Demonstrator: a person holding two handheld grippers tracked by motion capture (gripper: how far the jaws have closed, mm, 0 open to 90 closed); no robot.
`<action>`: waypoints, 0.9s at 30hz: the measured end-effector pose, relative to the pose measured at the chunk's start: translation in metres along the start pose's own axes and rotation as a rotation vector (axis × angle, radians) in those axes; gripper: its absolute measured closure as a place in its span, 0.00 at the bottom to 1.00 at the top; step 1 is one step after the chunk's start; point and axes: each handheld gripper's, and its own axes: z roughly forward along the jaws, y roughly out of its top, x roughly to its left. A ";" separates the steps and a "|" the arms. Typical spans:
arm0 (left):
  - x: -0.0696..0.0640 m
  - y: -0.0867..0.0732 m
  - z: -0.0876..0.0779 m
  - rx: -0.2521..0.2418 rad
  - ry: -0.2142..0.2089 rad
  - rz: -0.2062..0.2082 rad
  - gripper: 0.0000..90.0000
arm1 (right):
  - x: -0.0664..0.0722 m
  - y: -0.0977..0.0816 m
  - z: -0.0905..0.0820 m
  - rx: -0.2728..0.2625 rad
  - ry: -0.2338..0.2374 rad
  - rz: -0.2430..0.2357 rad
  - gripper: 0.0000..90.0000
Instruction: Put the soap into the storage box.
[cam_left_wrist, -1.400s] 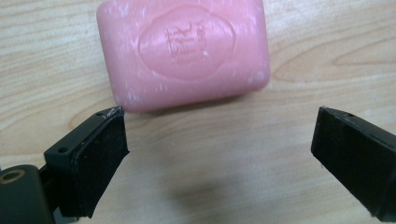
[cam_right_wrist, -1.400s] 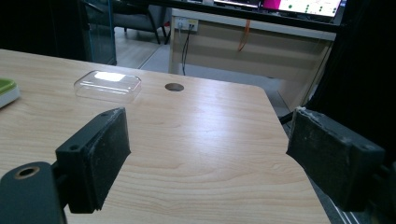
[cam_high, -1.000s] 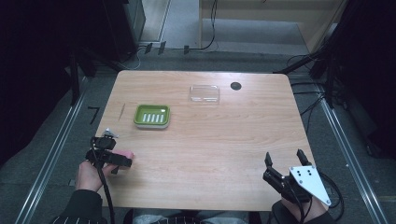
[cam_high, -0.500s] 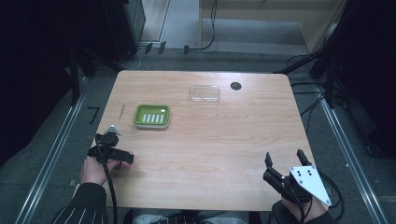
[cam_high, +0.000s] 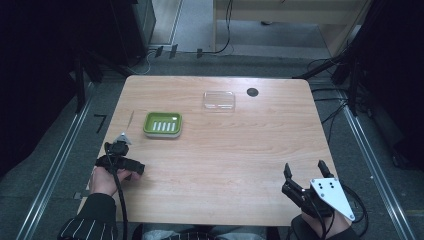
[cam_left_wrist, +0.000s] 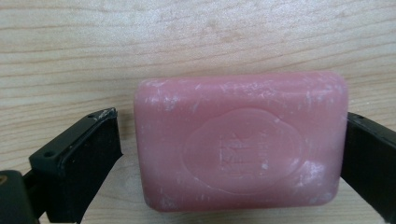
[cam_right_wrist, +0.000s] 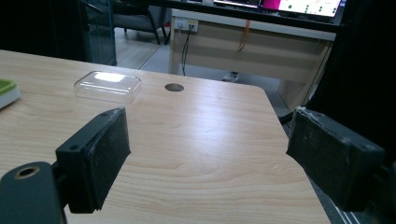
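Wood-grain table (cam_high: 235, 150) under dim room light, with dark equipment and cabling around it, carries 2 containers toward its far side. Since the picture taken 1 second ago, the left gripper (cam_high: 131, 166) has shifted forward along the table's left edge, from a spot near the front corner to a position closer to the green soap dish (cam_high: 162, 124); the right gripper (cam_high: 303, 170) has not moved. In the left gripper view, a pink soap bar (cam_left_wrist: 240, 142) lies flat on the wood between the 2 black jaws; the right-hand jaw sits at the bar's edge, while a narrow gap remains at the other, so the bar is bracketed but not yet gripped. Judgement: the approach is complete and closing on the bar is the step in hand, with the dish the likely destination. The green soap dish holds nothing; its white slotted insert is bare. Beyond it and to the right, the clear plastic lid (cam_high: 219, 99) also sits empty, beside a dark round hole (cam_high: 252, 92) in the tabletop. The right gripper rests at the near right corner, jaws spread wide and holding nothing, aimed toward the lid.
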 end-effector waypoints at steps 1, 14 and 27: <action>0.000 0.000 0.000 0.002 -0.002 0.002 0.01 | 0.000 0.000 0.000 0.000 0.000 0.000 0.14; -0.004 0.000 0.002 0.006 0.004 0.019 0.07 | 0.000 0.000 0.000 -0.001 -0.001 0.000 0.14; -0.005 -0.001 -0.001 -0.018 0.001 0.030 0.14 | -0.001 0.000 0.000 -0.002 -0.002 -0.004 0.14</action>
